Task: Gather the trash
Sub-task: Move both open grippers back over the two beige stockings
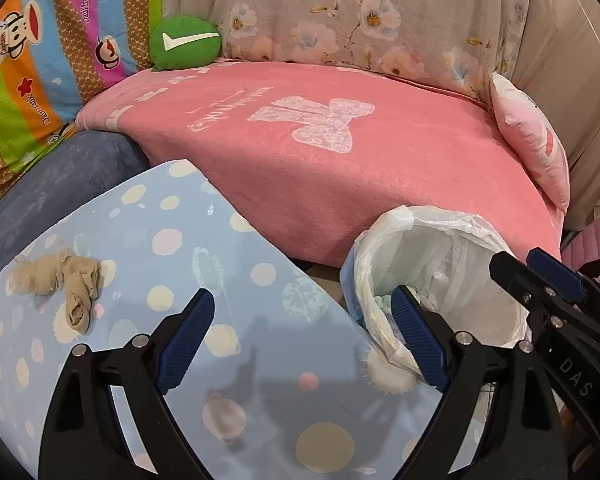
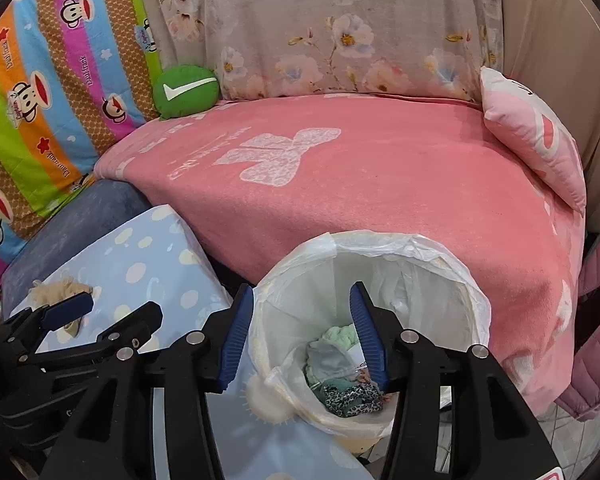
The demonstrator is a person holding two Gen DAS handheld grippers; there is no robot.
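Note:
A beige bundle of stockings (image 1: pixel 60 284) lies on the light blue dotted table top (image 1: pixel 260 340), to the far left of my left gripper (image 1: pixel 302 300), which stands open and empty above the table. A round bin with a white plastic liner (image 2: pixel 380 240) stands at the table's right edge. In it lie crumpled bits of green, grey and leopard-print stuff (image 2: pixel 340 380). My right gripper (image 2: pixel 300 292) hangs over the bin's mouth, open, with nothing between its pads. The left wrist view shows the bin (image 1: pixel 440 216) and the right gripper (image 1: pixel 520 264) at the right.
Behind the table is a sofa under a pink blanket (image 1: pixel 360 152), with a green round cushion (image 1: pixel 184 44), a striped monkey-print cushion (image 1: pixel 40 60), a floral cover (image 1: pixel 360 12) and a pink pillow (image 1: pixel 536 140). A blue-grey padded piece (image 1: pixel 60 184) adjoins the table's left.

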